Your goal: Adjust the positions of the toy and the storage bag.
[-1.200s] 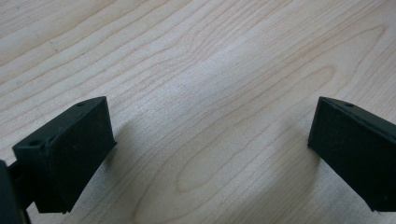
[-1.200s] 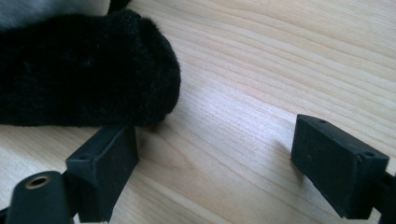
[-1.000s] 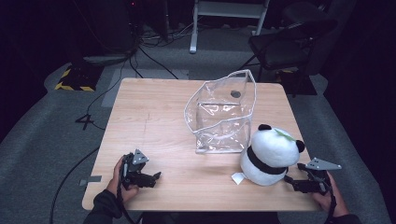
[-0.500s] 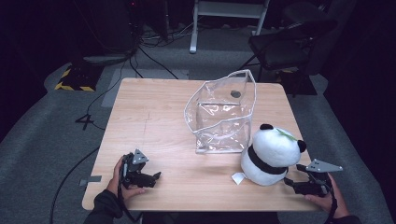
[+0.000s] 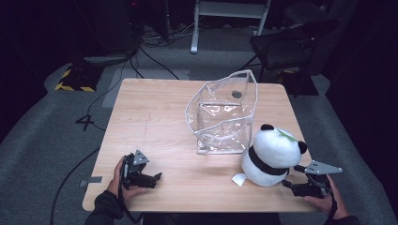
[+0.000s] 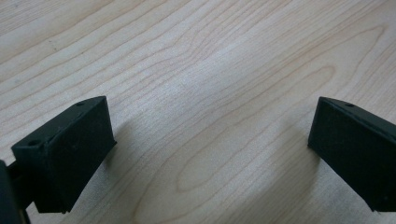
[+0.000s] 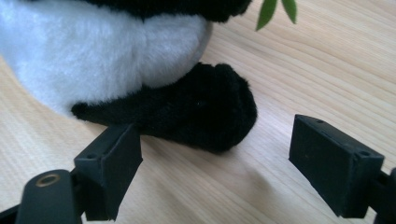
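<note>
One plush panda point(image 5: 272, 154), one clear bag point(image 5: 225, 115)

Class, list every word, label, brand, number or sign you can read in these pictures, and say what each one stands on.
No readable text in any view.
White tag beside the black-and-white plush panda: print, if any, too small to tell.
Yellow-and-black hazard stripes on the floor: a warning pattern, no words.
Clear plastic bag and light wooden table: no lettering visible.
</note>
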A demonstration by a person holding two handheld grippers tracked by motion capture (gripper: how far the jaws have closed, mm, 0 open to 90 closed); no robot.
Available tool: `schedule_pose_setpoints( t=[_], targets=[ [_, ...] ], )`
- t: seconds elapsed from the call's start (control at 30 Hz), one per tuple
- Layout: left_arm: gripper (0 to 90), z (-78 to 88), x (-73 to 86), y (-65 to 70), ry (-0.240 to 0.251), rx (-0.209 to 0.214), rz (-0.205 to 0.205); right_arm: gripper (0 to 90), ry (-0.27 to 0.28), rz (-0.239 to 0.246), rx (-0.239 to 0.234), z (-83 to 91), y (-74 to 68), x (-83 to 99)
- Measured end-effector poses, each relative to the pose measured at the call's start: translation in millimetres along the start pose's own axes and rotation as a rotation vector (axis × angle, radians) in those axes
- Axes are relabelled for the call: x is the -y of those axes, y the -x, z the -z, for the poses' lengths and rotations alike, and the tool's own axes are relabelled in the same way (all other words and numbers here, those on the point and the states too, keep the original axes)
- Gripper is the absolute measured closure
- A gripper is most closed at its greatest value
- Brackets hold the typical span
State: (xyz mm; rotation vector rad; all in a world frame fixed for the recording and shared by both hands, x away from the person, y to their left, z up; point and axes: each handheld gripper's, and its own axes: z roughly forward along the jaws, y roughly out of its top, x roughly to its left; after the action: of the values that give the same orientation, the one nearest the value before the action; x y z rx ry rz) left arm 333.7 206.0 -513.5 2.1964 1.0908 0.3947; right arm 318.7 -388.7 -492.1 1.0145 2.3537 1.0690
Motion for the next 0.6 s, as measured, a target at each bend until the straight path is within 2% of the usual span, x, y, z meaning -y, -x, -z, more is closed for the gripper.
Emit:
schedule_pose_setpoints(
  t=[0.07, 0.1, 0.13, 0.4, 0.53, 0.6],
  targets=[
    [0.3, 0.0, 0.0, 0.1, 0.0, 0.001, 0.001, 17.2, 0.005, 0.031, -0.028, -1.2, -4.0, -1.4],
    [0.3, 0.0, 0.0, 0.1, 0.0, 0.001, 0.001, 17.2, 0.005, 0.031, -0.028, -1.2, -4.0, -1.4],
    [0.3, 0.0, 0.0, 0.0, 0.0, 0.001, 0.0, 17.3, 0.007, 0.057, -0.047, -1.9, -7.1, -2.4],
    [0.3, 0.0, 0.0, 0.0, 0.0, 0.001, 0.001, 16.3, 0.018, 0.107, -0.084, -5.5, -16.1, -8.0],
    [0.3, 0.0, 0.0, 0.0, 0.0, 0.001, 0.001, 15.8, 0.017, 0.114, -0.099, -8.4, -18.5, -9.5],
    [0.3, 0.0, 0.0, 0.0, 0.0, 0.001, 0.0, 15.9, 0.02, 0.119, -0.12, -11.2, -21.5, -10.5]
  ],
)
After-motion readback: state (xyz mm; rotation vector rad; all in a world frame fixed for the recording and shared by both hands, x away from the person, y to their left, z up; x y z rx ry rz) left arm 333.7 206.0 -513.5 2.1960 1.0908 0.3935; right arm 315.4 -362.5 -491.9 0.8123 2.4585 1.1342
